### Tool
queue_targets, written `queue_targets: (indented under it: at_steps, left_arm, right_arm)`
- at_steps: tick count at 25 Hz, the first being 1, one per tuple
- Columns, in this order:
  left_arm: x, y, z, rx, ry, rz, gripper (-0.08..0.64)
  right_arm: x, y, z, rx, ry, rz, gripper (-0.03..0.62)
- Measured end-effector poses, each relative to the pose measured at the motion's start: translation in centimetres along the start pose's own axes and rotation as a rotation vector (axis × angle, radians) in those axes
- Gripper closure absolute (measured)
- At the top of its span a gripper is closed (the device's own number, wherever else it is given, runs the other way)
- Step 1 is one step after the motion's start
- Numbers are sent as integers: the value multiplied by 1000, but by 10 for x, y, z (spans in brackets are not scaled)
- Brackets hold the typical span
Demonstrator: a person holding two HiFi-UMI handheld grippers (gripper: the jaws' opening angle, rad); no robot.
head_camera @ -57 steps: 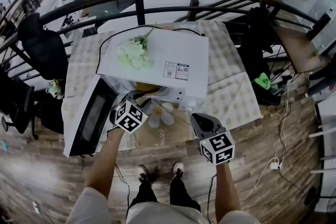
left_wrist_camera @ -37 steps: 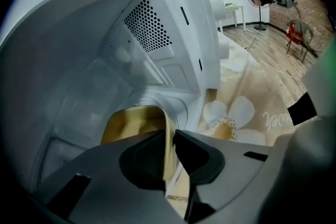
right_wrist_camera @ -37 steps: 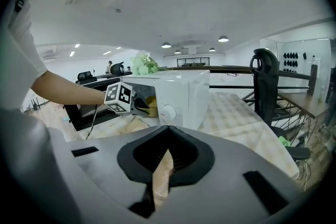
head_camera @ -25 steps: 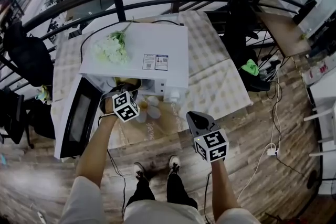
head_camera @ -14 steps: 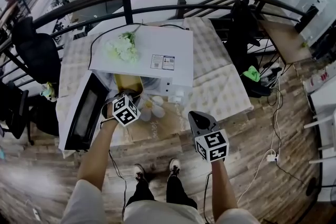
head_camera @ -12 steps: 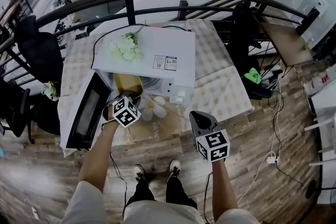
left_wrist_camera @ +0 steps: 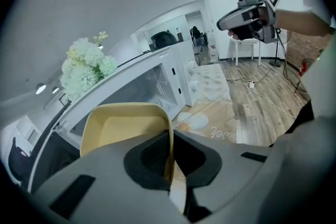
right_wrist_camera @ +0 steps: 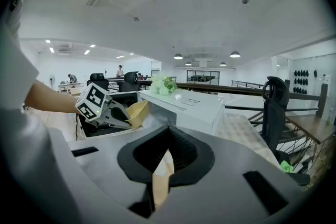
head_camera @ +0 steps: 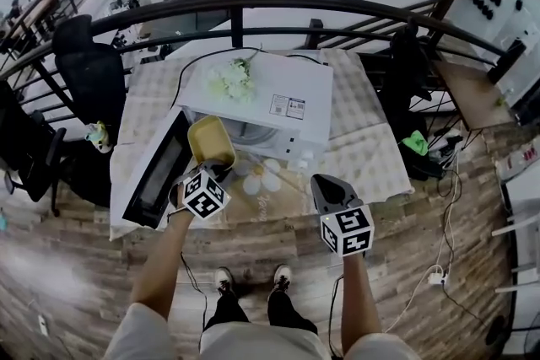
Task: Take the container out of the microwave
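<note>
The yellow rectangular container is outside the white microwave, held tilted in front of its open cavity. My left gripper is shut on the container's near rim. In the left gripper view the container fills the middle, its wall pinched between the jaws of the left gripper. My right gripper hovers to the right over the mat, jaws shut on nothing. The right gripper view shows the right gripper, and beyond it the left gripper with the container.
The microwave door hangs open to the left. White flowers lie on the microwave's top. A floral mat covers the table in front. A black railing runs behind, with a chair at left.
My left gripper has drawn the yellow container out of the microwave cavity and lifted it in front of the opening. The right gripper has stayed about where it was.
</note>
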State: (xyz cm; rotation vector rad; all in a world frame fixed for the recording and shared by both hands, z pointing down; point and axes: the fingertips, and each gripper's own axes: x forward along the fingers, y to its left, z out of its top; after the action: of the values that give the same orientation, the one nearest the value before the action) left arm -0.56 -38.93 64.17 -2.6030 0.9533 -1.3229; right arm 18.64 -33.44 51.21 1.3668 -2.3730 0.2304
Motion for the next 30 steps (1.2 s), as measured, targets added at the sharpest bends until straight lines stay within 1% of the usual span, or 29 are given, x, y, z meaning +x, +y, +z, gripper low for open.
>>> queue_targets:
  at_steps: [7, 13, 17, 22, 27, 30]
  left_arm:
    - [-56, 0, 12, 9, -40, 84, 537]
    - [-117, 12, 32, -1, -100, 197, 537]
    - [-158, 26, 41, -23, -149, 284, 537]
    - [-205, 42, 49, -57, -209, 374, 537]
    - [-247, 59, 48, -82, -254, 443, 537]
    - [-269, 68, 49, -109, -311, 473, 537]
  right_arm:
    - [-6, 10, 33, -86, -45, 18, 577]
    - [-14, 29, 64, -155, -96, 57, 577]
    - [-17, 41, 87, -180, -134, 90, 577]
    - [-21, 51, 114, -198, -183, 103, 577]
    - [-20, 63, 139, -230, -224, 113, 577]
    - [-19, 70, 154, -250, -248, 122, 578]
